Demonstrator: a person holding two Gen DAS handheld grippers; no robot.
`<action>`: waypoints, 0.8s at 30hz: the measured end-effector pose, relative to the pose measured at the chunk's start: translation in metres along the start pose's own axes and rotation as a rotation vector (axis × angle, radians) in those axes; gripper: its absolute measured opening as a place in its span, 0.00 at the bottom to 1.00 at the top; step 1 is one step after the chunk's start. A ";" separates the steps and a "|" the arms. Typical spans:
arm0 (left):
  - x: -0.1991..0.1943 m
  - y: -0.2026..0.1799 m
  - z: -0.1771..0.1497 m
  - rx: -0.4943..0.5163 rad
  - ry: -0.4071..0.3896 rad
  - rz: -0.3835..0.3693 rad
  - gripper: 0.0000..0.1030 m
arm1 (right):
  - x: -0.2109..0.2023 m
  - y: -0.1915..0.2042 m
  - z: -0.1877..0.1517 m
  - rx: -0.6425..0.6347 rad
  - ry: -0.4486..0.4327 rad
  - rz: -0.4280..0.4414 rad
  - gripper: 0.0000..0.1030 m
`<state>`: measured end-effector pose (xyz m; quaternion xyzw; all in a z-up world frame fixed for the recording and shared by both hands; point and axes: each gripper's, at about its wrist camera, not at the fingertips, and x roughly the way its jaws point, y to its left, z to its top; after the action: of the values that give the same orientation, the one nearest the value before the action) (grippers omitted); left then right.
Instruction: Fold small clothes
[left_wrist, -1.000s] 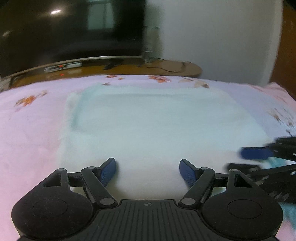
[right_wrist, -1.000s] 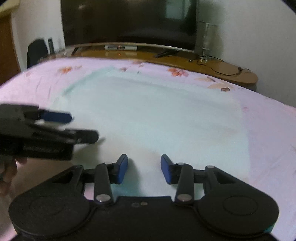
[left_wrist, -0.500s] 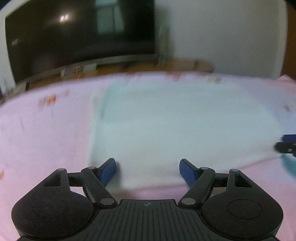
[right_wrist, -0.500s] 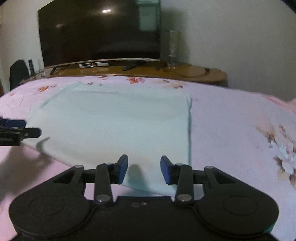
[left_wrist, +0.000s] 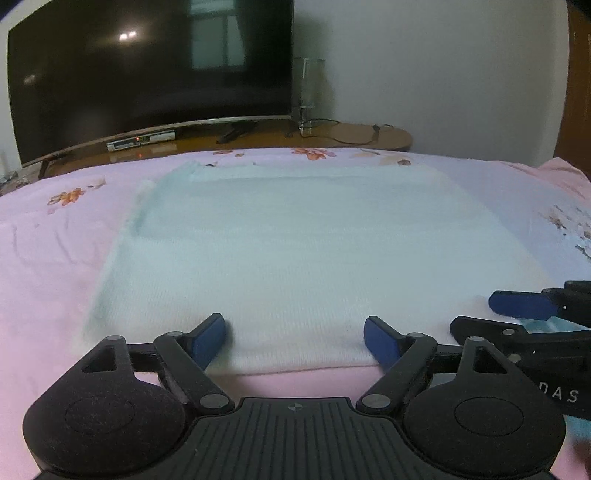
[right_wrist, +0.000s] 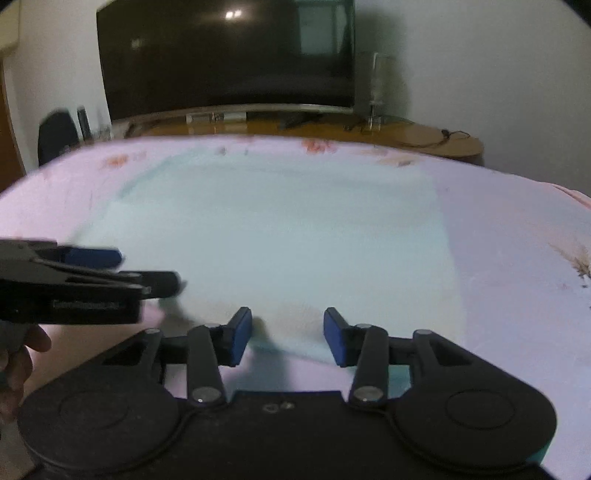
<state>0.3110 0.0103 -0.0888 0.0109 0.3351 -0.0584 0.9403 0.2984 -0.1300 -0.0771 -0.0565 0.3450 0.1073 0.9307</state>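
Note:
A pale mint-green cloth (left_wrist: 306, 251) lies flat as a rectangle on the pink floral bedsheet (left_wrist: 55, 258); it also shows in the right wrist view (right_wrist: 280, 236). My left gripper (left_wrist: 294, 338) is open and empty, its fingers straddling the cloth's near edge. My right gripper (right_wrist: 287, 335) is open and empty over the cloth's near edge. The right gripper shows at the right in the left wrist view (left_wrist: 517, 314). The left gripper shows at the left in the right wrist view (right_wrist: 147, 269).
A large dark TV (left_wrist: 147, 74) stands on a wooden stand (left_wrist: 351, 134) beyond the bed, with a clear glass stand (left_wrist: 310, 96) and cables beside it. A dark chair (right_wrist: 57, 136) is at far left. White wall behind.
Both grippers swung apart half a second ago and have come back together at the cloth's near edge. Both stay open. The cloth lies unchanged.

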 end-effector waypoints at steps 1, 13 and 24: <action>0.000 0.001 0.001 -0.001 0.003 -0.005 0.80 | -0.001 -0.001 -0.001 0.012 -0.005 0.003 0.45; -0.009 0.022 -0.006 0.018 -0.011 -0.013 0.80 | -0.021 -0.055 -0.014 0.086 0.002 -0.059 0.45; -0.013 0.045 -0.010 -0.030 0.003 -0.030 0.84 | -0.029 -0.058 -0.005 0.099 0.001 -0.107 0.46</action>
<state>0.2998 0.0565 -0.0890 -0.0082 0.3373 -0.0673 0.9390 0.2877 -0.1922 -0.0606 -0.0289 0.3469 0.0402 0.9366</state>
